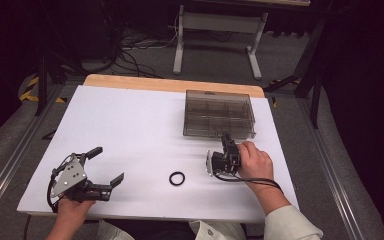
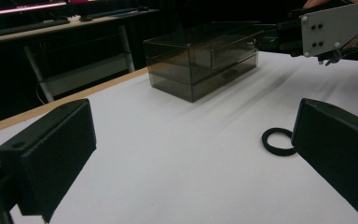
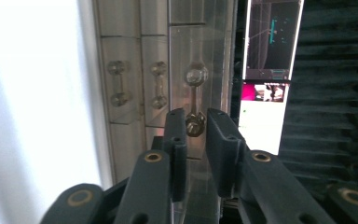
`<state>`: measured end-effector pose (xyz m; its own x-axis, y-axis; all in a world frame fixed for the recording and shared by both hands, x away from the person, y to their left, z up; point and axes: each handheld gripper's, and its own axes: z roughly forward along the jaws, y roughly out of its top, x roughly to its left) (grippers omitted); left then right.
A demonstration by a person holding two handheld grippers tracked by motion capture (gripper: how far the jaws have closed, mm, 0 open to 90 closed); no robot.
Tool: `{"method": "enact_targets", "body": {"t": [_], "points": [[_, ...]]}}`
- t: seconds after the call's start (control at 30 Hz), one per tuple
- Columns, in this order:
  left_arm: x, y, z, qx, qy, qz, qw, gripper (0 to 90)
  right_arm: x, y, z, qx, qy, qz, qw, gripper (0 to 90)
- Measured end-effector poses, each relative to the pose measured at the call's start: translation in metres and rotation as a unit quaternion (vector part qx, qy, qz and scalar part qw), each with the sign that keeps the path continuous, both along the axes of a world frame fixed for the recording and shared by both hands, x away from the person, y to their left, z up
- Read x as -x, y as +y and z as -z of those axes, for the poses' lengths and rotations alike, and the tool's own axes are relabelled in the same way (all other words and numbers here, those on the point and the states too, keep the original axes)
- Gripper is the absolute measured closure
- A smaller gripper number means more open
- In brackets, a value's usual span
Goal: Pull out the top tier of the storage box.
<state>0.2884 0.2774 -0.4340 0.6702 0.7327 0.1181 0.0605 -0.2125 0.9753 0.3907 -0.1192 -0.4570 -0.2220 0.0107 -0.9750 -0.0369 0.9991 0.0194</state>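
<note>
Smoky plastic drawer box (image 1: pixel 219 114) remains shut; right claw (image 3: pixel 195 122) straddles one drawer handle (image 3: pixel 196 100), nearly clamped, while left claw (image 1: pixel 105 165) gapes near the black ring (image 1: pixel 177 178)

table (image 1: pixel 130 120) bearing drawer box (image 1: pixel 219 114), ring (image 1: pixel 177 178)

White tabletop (image 1: pixel 130 130) seen from above, wooden strip along far edge. Smoky clear drawer box (image 1: pixel 219 114) set toward far right. Right claw (image 1: pixel 227 140) held by right hand (image 1: pixel 252 160) at box's near face, tip against it. Black ring (image 1: pixel 177 178) laid flat near front edge. Left claw (image 1: pixel 107 165) held at near left, jaws spread wide, well apart from ring.
</note>
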Motion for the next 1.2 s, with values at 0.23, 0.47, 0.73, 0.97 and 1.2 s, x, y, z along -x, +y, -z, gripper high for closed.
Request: {"method": "enact_targets", "body": {"t": [0.23,0.47,0.73,0.97,1.2], "points": [[0.000,0.000,0.000,-0.003,-0.003,0.001,1.0000,0.6,0.003,-0.001,-0.005,-0.013,0.009,-0.014,0.9998,63.0],[0.000,0.001,0.000,-0.002,-0.002,0.000,1.0000,0.6,0.007,0.001,-0.010,-0.017,0.007,-0.031,0.9993,58.9],[0.000,0.002,0.000,-0.001,-0.002,-0.001,1.0000,0.6,0.017,-0.003,-0.023,-0.075,0.021,-0.072,0.9943,49.8],[0.000,0.001,0.000,-0.001,-0.003,0.000,1.0000,0.6,0.026,-0.006,-0.034,-0.130,0.042,-0.106,0.9849,42.4],[0.000,0.001,0.000,-0.001,-0.005,-0.001,1.0000,0.6,0.032,-0.009,-0.040,-0.167,0.052,-0.138,0.9748,37.1]]}}
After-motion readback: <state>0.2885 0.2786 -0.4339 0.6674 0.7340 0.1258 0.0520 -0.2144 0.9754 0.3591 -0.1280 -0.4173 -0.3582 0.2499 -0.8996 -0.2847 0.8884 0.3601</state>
